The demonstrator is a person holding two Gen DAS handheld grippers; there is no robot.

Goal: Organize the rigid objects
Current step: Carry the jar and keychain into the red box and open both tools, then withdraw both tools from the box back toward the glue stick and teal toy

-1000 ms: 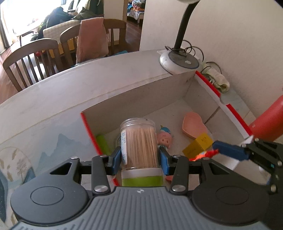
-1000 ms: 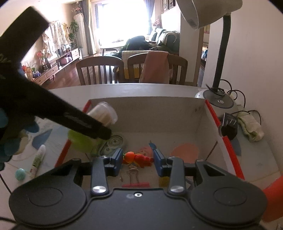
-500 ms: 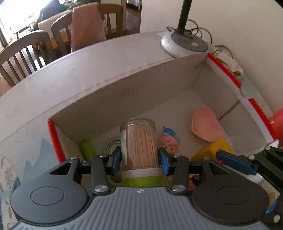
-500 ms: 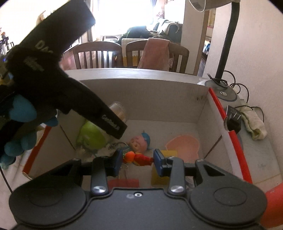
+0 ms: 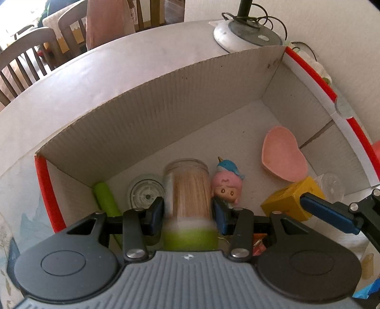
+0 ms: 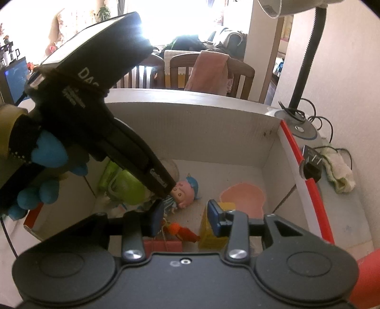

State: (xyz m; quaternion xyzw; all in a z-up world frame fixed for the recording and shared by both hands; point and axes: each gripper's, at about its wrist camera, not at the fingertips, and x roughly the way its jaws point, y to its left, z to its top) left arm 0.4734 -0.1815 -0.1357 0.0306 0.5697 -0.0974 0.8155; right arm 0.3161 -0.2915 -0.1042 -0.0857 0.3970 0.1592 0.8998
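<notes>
Now left gripper (image 5: 188, 210) pinching toothpick jar (image 5: 187, 192), long axis forward, just beside doll (image 5: 226, 189) in box (image 5: 166, 111); right gripper (image 6: 185, 215) spread, empty.

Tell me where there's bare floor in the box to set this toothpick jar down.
Bare floor runs along the box's back wall, from behind the doll head to the pink heart. The near left corner is crowded: green tube, round clear lid, toothpick jar.

Toothpick jar's green lid (image 5: 190, 238) blurred and partly behind the left gripper (image 5: 188, 211) body, red clip (image 6: 163, 246) half hidden at 6 o'clock, lamp shade (image 6: 292, 7) cropped at 1 o'clock, jar mostly hidden in right view.
</notes>
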